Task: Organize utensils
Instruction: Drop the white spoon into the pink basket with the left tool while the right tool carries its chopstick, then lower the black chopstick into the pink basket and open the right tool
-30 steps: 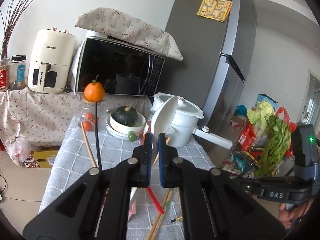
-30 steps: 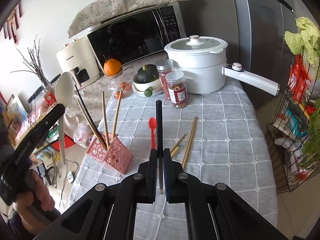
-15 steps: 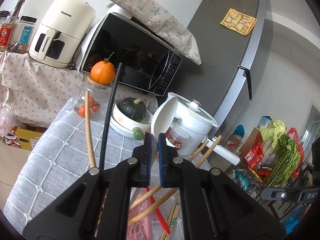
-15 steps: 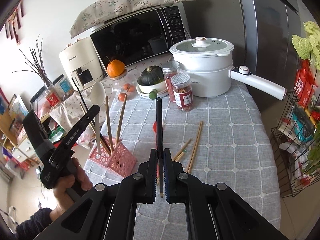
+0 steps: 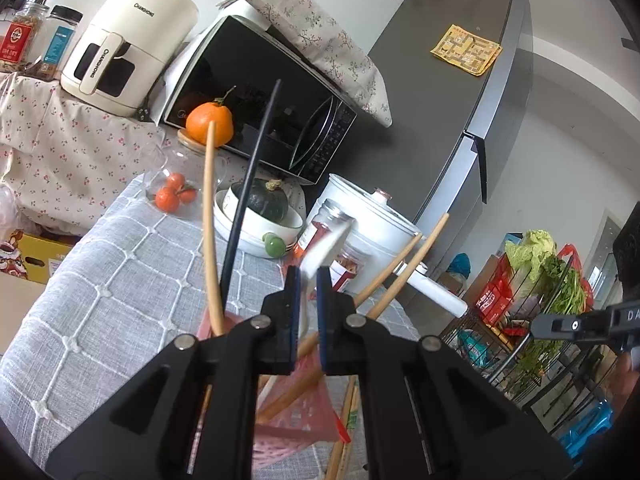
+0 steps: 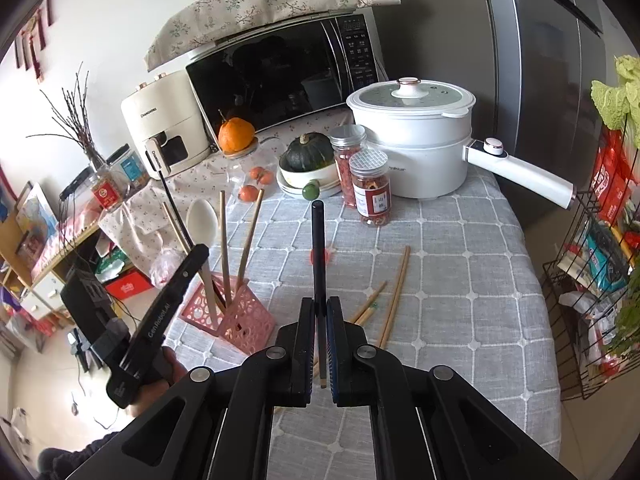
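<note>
My left gripper is shut on a white spoon, bowl end up. From the right wrist view the left gripper hangs over the pink holder, and the spoon has its handle reaching down into the holder's left compartment. Wooden chopsticks and a black chopstick stand in the holder. My right gripper is shut on another black chopstick, held above the table and pointing away. Loose wooden chopsticks and a red spoon lie on the grey cloth.
At the back of the table stand a white pot with a long handle, two red-filled jars and a bowl with a green squash. A microwave and air fryer stand behind. A wire rack with vegetables is off the right edge.
The left gripper has come down and rolled with the white spoon, bringing its handle into the pink holder. The right gripper and its black chopstick have stayed put.
</note>
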The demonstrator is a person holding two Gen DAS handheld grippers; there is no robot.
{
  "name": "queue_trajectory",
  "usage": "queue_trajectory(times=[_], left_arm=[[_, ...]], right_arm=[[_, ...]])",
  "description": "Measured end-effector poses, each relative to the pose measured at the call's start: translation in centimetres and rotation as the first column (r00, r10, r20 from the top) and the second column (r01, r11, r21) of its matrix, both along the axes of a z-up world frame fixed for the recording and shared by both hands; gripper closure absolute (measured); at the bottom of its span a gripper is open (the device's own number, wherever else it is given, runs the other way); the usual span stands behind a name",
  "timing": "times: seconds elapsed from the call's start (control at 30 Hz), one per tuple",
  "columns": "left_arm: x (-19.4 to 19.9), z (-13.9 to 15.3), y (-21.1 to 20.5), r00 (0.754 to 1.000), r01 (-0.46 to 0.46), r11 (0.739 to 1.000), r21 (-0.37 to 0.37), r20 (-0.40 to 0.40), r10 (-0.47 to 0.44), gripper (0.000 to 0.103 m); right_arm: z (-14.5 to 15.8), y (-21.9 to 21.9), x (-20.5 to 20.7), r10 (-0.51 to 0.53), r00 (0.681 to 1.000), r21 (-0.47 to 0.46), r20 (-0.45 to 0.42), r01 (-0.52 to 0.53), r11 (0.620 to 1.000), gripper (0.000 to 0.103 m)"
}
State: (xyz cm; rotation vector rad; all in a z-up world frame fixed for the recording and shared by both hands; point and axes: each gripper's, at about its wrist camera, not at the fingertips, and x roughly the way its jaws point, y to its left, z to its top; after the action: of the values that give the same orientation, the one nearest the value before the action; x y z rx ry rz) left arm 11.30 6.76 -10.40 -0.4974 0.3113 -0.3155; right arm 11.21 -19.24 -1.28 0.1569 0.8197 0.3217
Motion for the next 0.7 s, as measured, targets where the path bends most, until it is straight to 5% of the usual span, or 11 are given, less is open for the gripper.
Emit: queue_trajectory(times=[0.27, 0.37, 0.43, 0.7], left_arm=[[-1.8, 1.2, 1.5, 0.997, -0.025, 0.996, 0.087, -0.072, 0.031, 0.093], [-2.4, 2.3, 2.4, 0.993, -0.044, 0.991, 0.127, -0.106, 0.058, 0.081], [-2.6, 3.0, 3.0, 0.988, -0.056, 0.984, 0.168, -0.136, 0.079, 0.064], [-4.0, 4.2, 5.0, 0.956, -0.013, 0.939, 0.342, -0.271, 0.112, 0.035]], right_arm=[[2.4, 1.0, -0.9, 0.031, 0.998, 0.049, 0.054, -0.033, 0.998, 0.097], [3.3, 1.4, -1.3, 0.048, 0.996, 0.071, 0.073, -0.053, 0.996, 0.097], [4.0, 1.8, -1.6, 0.060, 0.994, 0.086, 0.087, -0.067, 0.994, 0.097], [6.3, 3.6, -2.1, 0.100, 0.984, 0.167, 0.147, -0.124, 0.978, 0.097]])
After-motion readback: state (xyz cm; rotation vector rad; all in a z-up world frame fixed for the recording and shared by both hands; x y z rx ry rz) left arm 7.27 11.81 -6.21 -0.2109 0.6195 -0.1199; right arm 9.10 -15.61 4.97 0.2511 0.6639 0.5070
